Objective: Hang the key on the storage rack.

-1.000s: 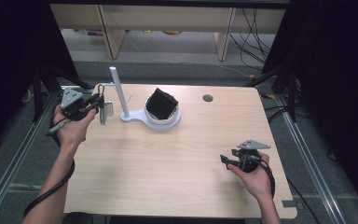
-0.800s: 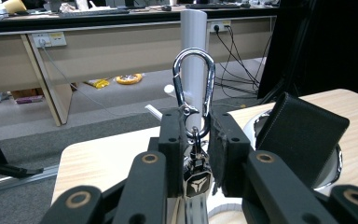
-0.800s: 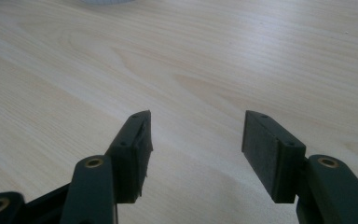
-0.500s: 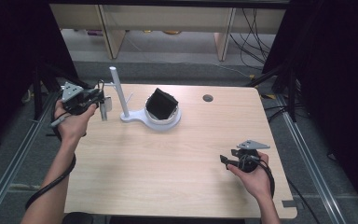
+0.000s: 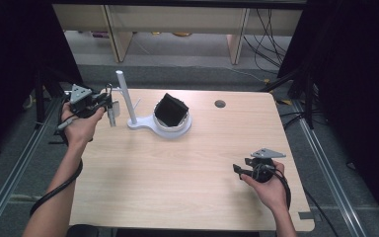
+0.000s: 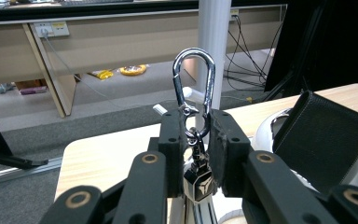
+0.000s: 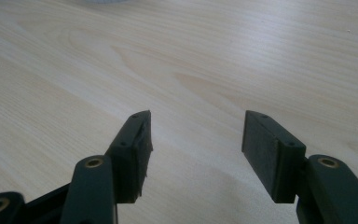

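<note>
A light wooden table [image 5: 177,168] fills the middle of the room, with a grey carpeted floor [image 5: 187,64] and a low wooden shelf unit [image 5: 177,24] behind it. A person stands at the near edge, both forearms reaching in over the tabletop.

Near the far left of the table stands a white stand [image 5: 128,106], its upright post rising from a flat base that widens into a round white dish [image 5: 175,129]. A black leather pouch [image 5: 171,109] sits tilted in that dish. In the left gripper view the post [image 6: 213,51] rises just behind the jaws, a short white peg [image 6: 190,94] sticking out from it, and the pouch [image 6: 324,140] lies off to the right.

The left gripper [image 5: 109,106] is held at the table's far left corner, just beside the post. Its jaws are clamped on a keychain: a chrome carabiner [image 6: 195,86] stands upright above the pads, and a small dark metal fob [image 6: 199,183] hangs on a short chain between them. The carabiner's loop is near the peg; whether they touch cannot be told.

The right gripper [image 5: 240,169] rests low at the near right of the table, well apart from the stand. Its jaws stand wide with only bare wood [image 7: 191,70] between them.

A small round grommet hole [image 5: 220,103] sits near the far edge.
</note>
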Available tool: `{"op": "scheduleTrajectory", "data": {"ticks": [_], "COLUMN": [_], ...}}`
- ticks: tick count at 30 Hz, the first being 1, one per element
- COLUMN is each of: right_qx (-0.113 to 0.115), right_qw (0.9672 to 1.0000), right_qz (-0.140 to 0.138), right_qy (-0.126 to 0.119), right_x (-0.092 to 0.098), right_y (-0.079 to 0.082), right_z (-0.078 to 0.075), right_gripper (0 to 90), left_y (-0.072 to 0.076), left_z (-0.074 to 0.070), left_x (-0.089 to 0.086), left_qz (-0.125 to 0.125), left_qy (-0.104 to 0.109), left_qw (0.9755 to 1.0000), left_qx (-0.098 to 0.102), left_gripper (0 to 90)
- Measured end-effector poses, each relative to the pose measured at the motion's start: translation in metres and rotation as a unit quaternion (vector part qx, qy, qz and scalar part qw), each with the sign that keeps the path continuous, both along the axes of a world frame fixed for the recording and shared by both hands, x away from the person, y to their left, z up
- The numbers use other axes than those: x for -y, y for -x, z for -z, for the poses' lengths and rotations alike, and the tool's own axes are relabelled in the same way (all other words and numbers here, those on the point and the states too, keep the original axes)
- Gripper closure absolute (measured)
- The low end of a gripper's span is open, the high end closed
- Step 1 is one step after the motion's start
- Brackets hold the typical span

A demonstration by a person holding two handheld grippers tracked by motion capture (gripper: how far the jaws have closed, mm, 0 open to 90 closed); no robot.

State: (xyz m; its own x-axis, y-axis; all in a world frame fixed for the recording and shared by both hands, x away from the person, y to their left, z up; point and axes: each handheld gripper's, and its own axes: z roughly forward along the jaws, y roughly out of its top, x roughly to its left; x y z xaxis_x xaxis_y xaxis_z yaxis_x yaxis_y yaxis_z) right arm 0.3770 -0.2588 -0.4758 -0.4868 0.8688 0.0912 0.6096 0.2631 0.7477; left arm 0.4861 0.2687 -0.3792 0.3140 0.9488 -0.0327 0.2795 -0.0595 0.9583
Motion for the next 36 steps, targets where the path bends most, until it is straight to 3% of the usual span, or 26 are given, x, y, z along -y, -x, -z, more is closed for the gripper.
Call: {"op": "scheduleTrajectory", "data": {"ticks": [2, 7, 8, 11, 13, 15, 16, 22, 23, 27, 36], "right_qx": [-0.007, 0.003, 0.001, -0.005, 0.003, -0.01, -0.001, 0.004, -0.008, -0.004, -0.003], "right_qw": [1.0, 1.0, 1.0, 0.9999, 1.0, 0.9999, 1.0, 1.0, 0.9998, 0.9999, 1.0], "right_qz": [0.005, -0.001, 0.0, 0.006, -0.006, 0.006, 0.001, -0.003, 0.005, -0.005, 0.001], "right_qy": [-0.002, -0.007, 0.004, -0.01, 0.003, -0.006, 0.005, 0.002, -0.016, -0.009, 0.0], "right_x": [0.0, -0.001, 0.0, -0.002, 0.001, -0.001, 0.0, 0.0, -0.002, 0.001, 0.001], "right_y": [0.001, -0.001, 0.0, 0.001, -0.001, 0.002, 0.001, 0.0, 0.001, -0.001, 0.001], "right_z": [0.0, 0.002, 0.0, 0.001, 0.001, 0.0, 0.0, 0.002, 0.003, 0.003, 0.001], "right_gripper": [43.7, 43.7, 43.7, 43.7, 43.7, 43.7, 43.7, 43.6, 43.7, 43.7, 43.7], "left_y": [-0.001, -0.004, -0.004, -0.006, -0.006, -0.007, -0.007, -0.011, -0.011, -0.013, -0.018], "left_z": [0.001, 0.003, 0.003, 0.004, 0.005, 0.005, 0.005, 0.009, 0.009, 0.011, 0.017], "left_x": [0.0, 0.0, 0.0, 0.001, 0.002, 0.003, 0.003, 0.003, 0.003, 0.004, 0.008], "left_qz": [-0.001, -0.002, -0.002, -0.001, 0.0, 0.0, 0.0, -0.002, -0.002, -0.002, 0.001], "left_qy": [0.002, 0.004, 0.004, 0.004, 0.004, 0.004, 0.003, 0.004, 0.004, 0.005, 0.004], "left_qw": [1.0, 1.0, 1.0, 1.0, 0.9999, 0.9999, 0.9999, 0.9999, 0.9998, 0.9998, 0.9996], "left_qx": [-0.001, -0.005, -0.006, -0.009, -0.009, -0.01, -0.012, -0.016, -0.017, -0.019, -0.028], "left_gripper": [75.3, 75.3, 75.2, 75.2, 75.2, 75.2, 75.2, 75.2, 75.2, 75.2, 75.1]}}
